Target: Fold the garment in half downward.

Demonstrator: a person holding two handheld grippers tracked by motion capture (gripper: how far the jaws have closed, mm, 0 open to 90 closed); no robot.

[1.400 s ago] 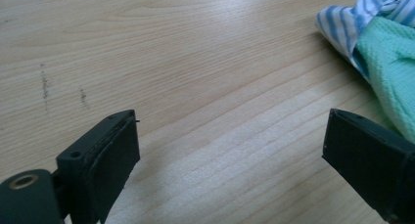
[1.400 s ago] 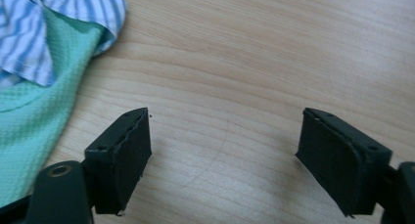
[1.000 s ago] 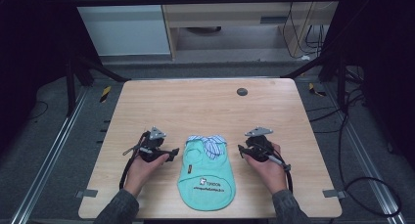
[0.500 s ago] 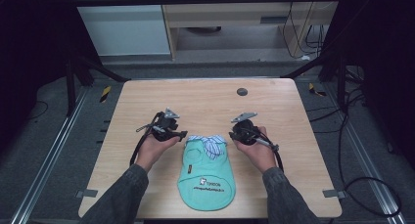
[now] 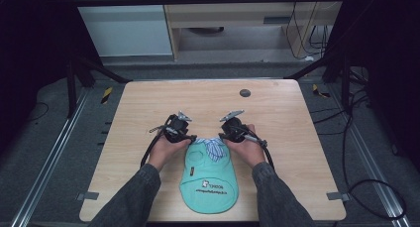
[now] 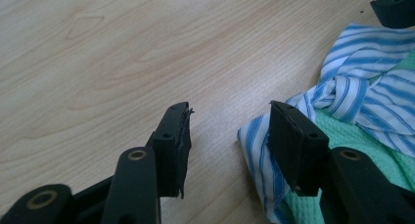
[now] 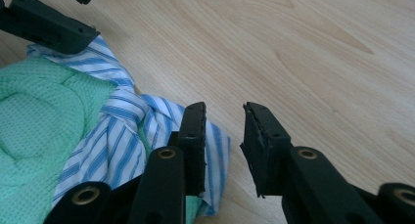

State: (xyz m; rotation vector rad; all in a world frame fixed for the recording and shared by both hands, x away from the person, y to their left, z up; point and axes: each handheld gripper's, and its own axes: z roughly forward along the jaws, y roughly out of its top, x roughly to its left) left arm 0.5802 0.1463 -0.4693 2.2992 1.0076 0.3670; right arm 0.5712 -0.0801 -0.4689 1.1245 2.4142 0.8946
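Flanking the green bib (image 5: 208,180) on the wooden table (image 5: 148,103), both grippers gape empty — left gripper (image 5: 189,137) and right gripper (image 5: 223,134) equally near its far, striped-tie end (image 5: 212,146), long axis running toward the person.

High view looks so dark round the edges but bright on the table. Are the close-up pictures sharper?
High view: light falls on the pale wooden table, the surroundings are dim, slightly soft. Left gripper view: the blue-striped white cloth is crisp, the near black tongs a little soft. Right gripper view: evenly lit, no glare.
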